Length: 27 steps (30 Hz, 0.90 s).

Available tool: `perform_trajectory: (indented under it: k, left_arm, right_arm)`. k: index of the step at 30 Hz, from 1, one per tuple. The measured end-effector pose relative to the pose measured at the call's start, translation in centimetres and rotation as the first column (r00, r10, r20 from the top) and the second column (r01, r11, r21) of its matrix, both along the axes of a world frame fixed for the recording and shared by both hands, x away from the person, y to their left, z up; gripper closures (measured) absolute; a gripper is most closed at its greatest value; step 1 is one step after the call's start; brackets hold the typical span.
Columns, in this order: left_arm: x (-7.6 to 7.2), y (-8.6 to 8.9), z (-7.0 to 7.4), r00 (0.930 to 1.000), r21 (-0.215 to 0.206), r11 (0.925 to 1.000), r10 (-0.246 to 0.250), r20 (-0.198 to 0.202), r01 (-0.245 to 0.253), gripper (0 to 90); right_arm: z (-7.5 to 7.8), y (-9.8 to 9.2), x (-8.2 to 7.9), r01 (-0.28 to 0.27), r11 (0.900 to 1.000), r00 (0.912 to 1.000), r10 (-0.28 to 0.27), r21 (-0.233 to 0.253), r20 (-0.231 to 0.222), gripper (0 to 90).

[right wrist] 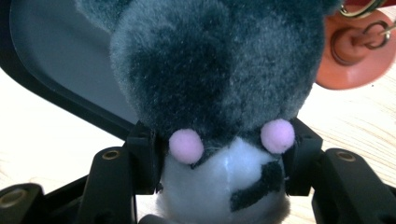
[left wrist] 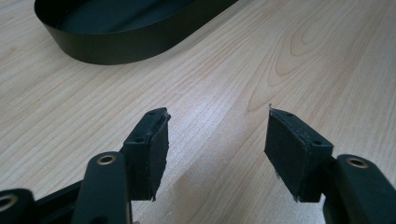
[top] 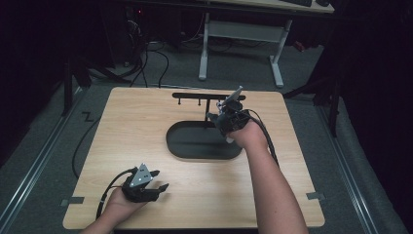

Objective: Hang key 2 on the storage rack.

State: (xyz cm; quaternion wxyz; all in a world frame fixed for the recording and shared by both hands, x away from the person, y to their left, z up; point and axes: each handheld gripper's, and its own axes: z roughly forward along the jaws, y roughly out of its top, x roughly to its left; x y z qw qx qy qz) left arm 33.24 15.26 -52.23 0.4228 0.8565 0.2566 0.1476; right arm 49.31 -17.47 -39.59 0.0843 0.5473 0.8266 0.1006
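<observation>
one plush toy (right wrist: 219, 74), one black oval tray (top: 204, 151), one hook rack (top: 207, 97), two tools

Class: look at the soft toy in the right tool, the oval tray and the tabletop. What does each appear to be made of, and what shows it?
Soft toy: plush fabric, judging by its fuzzy grey and white pile and pink pompoms. Oval tray: probably thin metal or plastic; smooth matt black wall. Tabletop: wood or wood-look laminate; pale grain with a slight sheen. The right tool grips the toy.

Our left gripper (top: 157, 181) rests low with its jaws spread wide. Our right gripper (top: 217, 118) reaches forward, jaws clamped.
</observation>
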Motion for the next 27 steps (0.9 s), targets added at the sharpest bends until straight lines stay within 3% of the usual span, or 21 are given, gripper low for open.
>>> perform_trajectory:
  k: [5, 16, 27]
  left_arm:
    - [0.0, 0.0, 0.0, 1.0, 0.0, 1.0, -0.002, -0.002, 0.002, 40.1]
    - [-0.2, -0.4, -0.1, 1.0, 0.007, 1.0, -0.006, -0.002, 0.006, 40.1]
    - [-0.2, -0.4, -0.1, 1.0, 0.008, 0.9999, -0.008, -0.004, 0.008, 40.0]
  right_arm:
    - [-0.1, -0.1, -0.3, 0.011, 1.0, 0.9999, -0.011, 0.022, 0.009, 37.0]
    - [2.0, -0.9, -1.9, 0.008, 0.997, 0.9971, -0.014, 0.073, 0.075, 32.7]
    - [0.4, -1.4, -3.2, -0.002, 0.996, 0.9979, -0.004, 0.09, 0.064, 32.1]
